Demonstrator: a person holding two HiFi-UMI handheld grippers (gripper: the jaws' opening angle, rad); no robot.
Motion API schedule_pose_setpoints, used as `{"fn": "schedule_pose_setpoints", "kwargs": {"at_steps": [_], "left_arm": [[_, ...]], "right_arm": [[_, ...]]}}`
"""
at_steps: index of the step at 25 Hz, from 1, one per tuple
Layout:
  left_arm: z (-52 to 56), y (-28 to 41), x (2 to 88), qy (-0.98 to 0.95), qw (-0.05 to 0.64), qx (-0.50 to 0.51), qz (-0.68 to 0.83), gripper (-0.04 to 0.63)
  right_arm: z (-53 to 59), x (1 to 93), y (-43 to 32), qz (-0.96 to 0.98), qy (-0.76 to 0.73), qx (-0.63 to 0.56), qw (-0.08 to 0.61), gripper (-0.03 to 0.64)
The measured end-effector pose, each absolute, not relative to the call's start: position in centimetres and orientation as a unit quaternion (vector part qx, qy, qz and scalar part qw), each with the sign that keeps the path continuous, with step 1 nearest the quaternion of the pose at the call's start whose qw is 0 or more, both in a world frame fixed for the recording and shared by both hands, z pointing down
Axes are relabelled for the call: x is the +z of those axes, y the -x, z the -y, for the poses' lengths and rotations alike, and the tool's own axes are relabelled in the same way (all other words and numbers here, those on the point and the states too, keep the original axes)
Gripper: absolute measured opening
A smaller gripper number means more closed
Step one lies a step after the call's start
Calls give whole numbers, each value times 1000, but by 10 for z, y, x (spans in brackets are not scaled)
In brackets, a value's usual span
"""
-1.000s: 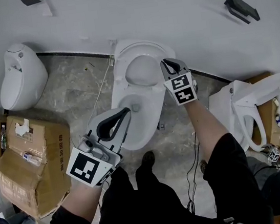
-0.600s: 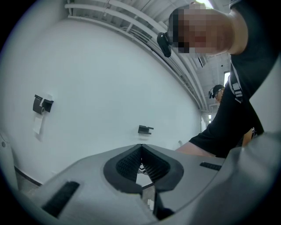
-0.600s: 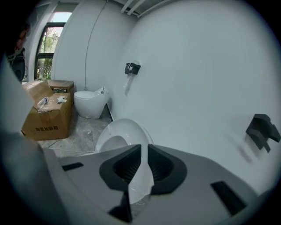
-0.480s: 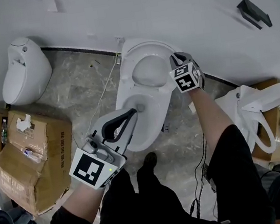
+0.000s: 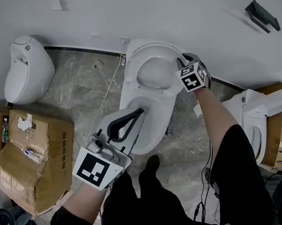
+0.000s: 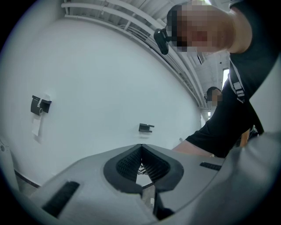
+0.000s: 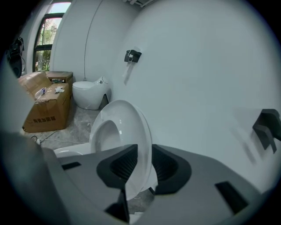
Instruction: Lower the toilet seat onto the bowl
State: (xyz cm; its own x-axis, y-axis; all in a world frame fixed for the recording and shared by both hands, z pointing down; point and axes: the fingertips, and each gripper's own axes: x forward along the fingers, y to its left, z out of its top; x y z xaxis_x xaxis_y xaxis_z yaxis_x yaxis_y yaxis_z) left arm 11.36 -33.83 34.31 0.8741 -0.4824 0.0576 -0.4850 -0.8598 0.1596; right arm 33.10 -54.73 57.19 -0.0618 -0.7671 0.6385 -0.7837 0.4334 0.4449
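A white toilet stands against the wall with its seat (image 5: pixel 150 56) raised over the bowl (image 5: pixel 155 119). My right gripper (image 5: pixel 182 61) is at the seat's right rim. In the right gripper view the seat's edge (image 7: pixel 127 127) runs between the two pads, and the right gripper (image 7: pixel 144 165) is shut on it. The bowl's rim (image 7: pixel 70 151) shows low on the left there. My left gripper (image 5: pixel 139 113) hangs over the front of the bowl, shut and holding nothing. The left gripper view shows only the left gripper (image 6: pixel 141 151) against the white wall.
A second white toilet (image 5: pixel 25 68) stands at the far left, with a torn cardboard box (image 5: pixel 27 151) in front of it. A third toilet (image 5: pixel 261 113) lies at the right. A white cable (image 5: pixel 105 96) runs over the marble floor. A black bracket (image 5: pixel 261 14) hangs on the wall.
My right gripper has moved up and to the right along the seat's rim, to its upper right edge. The left gripper has stayed over the bowl's front.
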Motion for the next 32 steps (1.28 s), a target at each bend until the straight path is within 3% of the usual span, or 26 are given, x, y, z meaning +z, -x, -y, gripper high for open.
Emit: {"fn": "schedule_pose_setpoints", "kwargs": {"at_steps": [32], "left_arm": [[289, -123, 348, -951, 83, 9, 296, 14]], "right_arm": [[515, 567, -314, 753, -505, -32, 421, 75]]}}
